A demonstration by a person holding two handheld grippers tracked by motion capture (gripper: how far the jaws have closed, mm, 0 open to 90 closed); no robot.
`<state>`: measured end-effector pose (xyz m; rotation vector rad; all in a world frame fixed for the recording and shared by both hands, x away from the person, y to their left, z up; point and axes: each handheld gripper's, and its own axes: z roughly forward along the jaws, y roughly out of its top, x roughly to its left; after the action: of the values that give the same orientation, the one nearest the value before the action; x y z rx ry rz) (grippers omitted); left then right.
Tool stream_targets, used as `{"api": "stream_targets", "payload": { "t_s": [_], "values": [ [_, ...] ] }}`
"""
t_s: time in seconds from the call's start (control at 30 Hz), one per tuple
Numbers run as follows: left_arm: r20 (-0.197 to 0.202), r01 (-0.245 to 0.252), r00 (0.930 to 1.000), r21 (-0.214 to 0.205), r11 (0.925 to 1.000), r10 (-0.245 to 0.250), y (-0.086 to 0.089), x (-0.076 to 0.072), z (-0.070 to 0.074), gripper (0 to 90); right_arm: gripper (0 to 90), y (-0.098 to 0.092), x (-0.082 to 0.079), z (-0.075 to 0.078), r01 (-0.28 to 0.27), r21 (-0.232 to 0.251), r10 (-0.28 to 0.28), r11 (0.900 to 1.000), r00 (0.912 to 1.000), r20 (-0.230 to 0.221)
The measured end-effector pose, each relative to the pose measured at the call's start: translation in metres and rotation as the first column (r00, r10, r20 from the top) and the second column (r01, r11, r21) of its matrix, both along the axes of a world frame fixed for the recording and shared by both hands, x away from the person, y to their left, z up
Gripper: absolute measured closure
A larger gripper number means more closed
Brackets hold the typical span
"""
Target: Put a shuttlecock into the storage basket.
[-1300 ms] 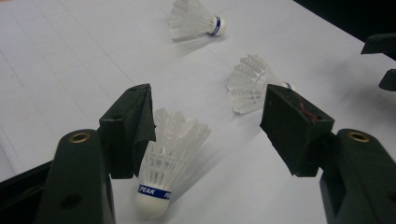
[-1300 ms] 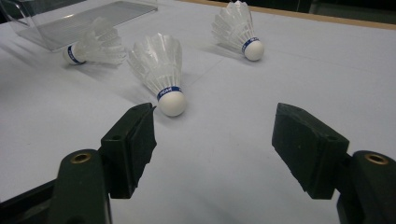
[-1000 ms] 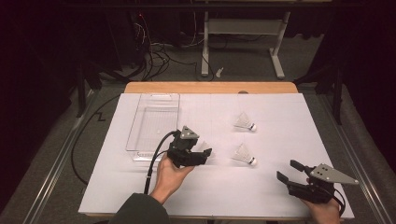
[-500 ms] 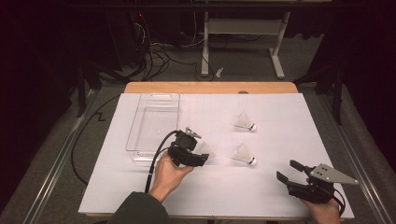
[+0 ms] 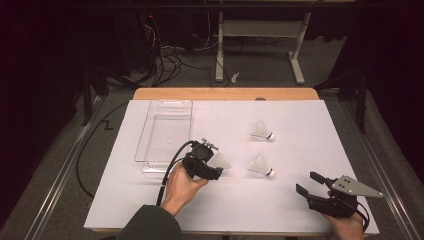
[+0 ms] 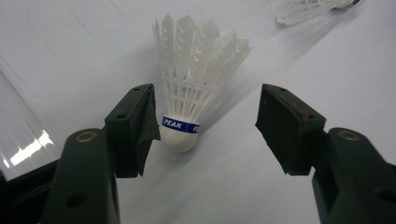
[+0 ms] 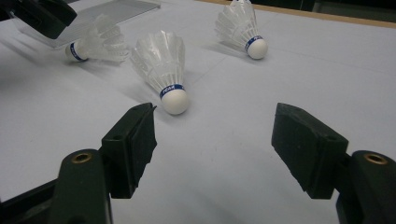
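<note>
Three white shuttlecocks with blue-banded corks lie on the white table sheet point(image 5: 150, 210). One shuttlecock point(image 5: 219, 160) point(image 6: 187, 100) point(image 7: 95, 44) lies between the jaws of my left gripper point(image 5: 216, 167) point(image 6: 210, 116), which is open. Its cork sits close against the left jaw and well clear of the right jaw. A second shuttlecock point(image 5: 261, 165) point(image 7: 163, 70) lies mid-table and a third point(image 5: 261, 131) point(image 7: 240, 25) farther back. My right gripper point(image 5: 309, 183) point(image 7: 217, 135) is open and empty near the front right, pointing at the second shuttlecock from a short way off.
A clear plastic tray point(image 5: 165, 132) stands at the back left, just beyond my left hand point(image 5: 180, 187), and holds nothing. The left gripper's cable point(image 5: 167, 172) runs off the table's left. A wooden table edge point(image 5: 225, 94) shows behind the sheet.
My left gripper has rolled in the hand, so its grey plate no longer faces up, and a shuttlecock now shows at its jaws. The right gripper has stayed still.
</note>
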<state>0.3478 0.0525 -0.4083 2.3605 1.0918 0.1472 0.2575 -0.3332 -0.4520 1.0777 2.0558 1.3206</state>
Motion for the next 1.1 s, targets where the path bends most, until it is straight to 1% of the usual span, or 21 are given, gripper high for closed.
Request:
{"api": "stream_targets", "payload": {
  "t_s": [0.13,0.27,0.33,0.43,0.47,0.57,0.6,0.67,0.7,0.77,0.8,0.87,0.9,1.1],
  "values": [
    [-0.009,0.004,1.0000,0.027,0.9996,-0.003,-0.001,0.001,-0.002,38.1,30.8,0.000,0.001,-0.001,-0.001,0.001,0.001,1.0000,1.0000,-0.009],
    [-0.021,0.005,0.9998,0.041,0.9991,-0.004,-0.002,0.002,-0.003,38.0,30.8,-0.001,0.002,-0.001,0.005,0.006,-0.005,1.0000,0.9999,-0.012],
    [-0.024,0.007,0.9997,0.056,0.9984,-0.006,-0.002,0.003,-0.005,37.9,30.8,-0.001,0.002,-0.001,0.004,0.006,-0.004,1.0000,0.9999,-0.013],
    [-0.044,0.010,0.9990,0.059,0.9982,-0.007,-0.003,0.005,-0.005,37.5,30.8,-0.001,0.002,-0.002,0.005,0.013,-0.005,0.9999,0.9998,-0.019],
    [-0.044,0.010,0.9990,0.059,0.9982,-0.007,-0.003,0.005,-0.005,37.3,30.8,-0.001,0.002,-0.002,0.005,0.013,-0.005,0.9999,0.9998,-0.019],
    [-0.059,0.016,0.9982,0.062,0.9979,-0.013,-0.003,0.006,-0.005,36.8,30.7,-0.005,0.002,-0.002,0.014,0.038,-0.013,0.9992,0.9996,-0.025],
    [-0.060,0.012,0.9981,0.066,0.9977,-0.008,-0.004,0.007,-0.005,36.5,30.6,-0.005,0.003,-0.002,0.017,0.047,-0.016,0.9987,0.9994,-0.032],
    [-0.059,0.013,0.9982,0.069,0.9976,-0.009,-0.004,0.008,-0.006,36.4,30.4,-0.006,0.003,-0.003,0.018,0.049,-0.016,0.9986,0.9992,-0.037],
    [-0.057,0.016,0.9983,0.076,0.9970,-0.011,-0.006,0.007,-0.008,36.4,30.4,-0.005,0.004,-0.003,0.014,0.048,-0.012,0.9987,0.9991,-0.039],
    [-0.049,0.018,0.9987,0.117,0.9930,-0.013,-0.011,0.006,-0.011,35.9,30.6,-0.003,0.002,-0.001,0.006,0.035,-0.006,0.9994,0.9997,-0.024],
    [-0.049,0.018,0.9987,0.117,0.9930,-0.013,-0.011,0.006,-0.011,35.9,30.6,-0.003,0.002,-0.002,0.004,0.032,-0.003,0.9995,0.9997,-0.025],
    [-0.037,0.024,0.9992,0.148,0.9887,-0.018,-0.015,0.004,-0.012,36.1,30.6,-0.003,0.002,-0.002,0.004,0.033,-0.003,0.9994,0.9996,-0.030],
    [-0.034,0.022,0.9993,0.153,0.9880,-0.017,-0.016,0.004,-0.013,36.2,30.6,-0.003,0.002,-0.002,0.004,0.035,-0.003,0.9994,0.9995,-0.030],
    [-0.055,0.019,0.9984,0.172,0.9848,-0.010,-0.017,0.009,-0.017,37.4,30.6,-0.003,0.003,-0.002,0.000,0.034,0.001,0.9994,0.9995,-0.032]
  ]
}}
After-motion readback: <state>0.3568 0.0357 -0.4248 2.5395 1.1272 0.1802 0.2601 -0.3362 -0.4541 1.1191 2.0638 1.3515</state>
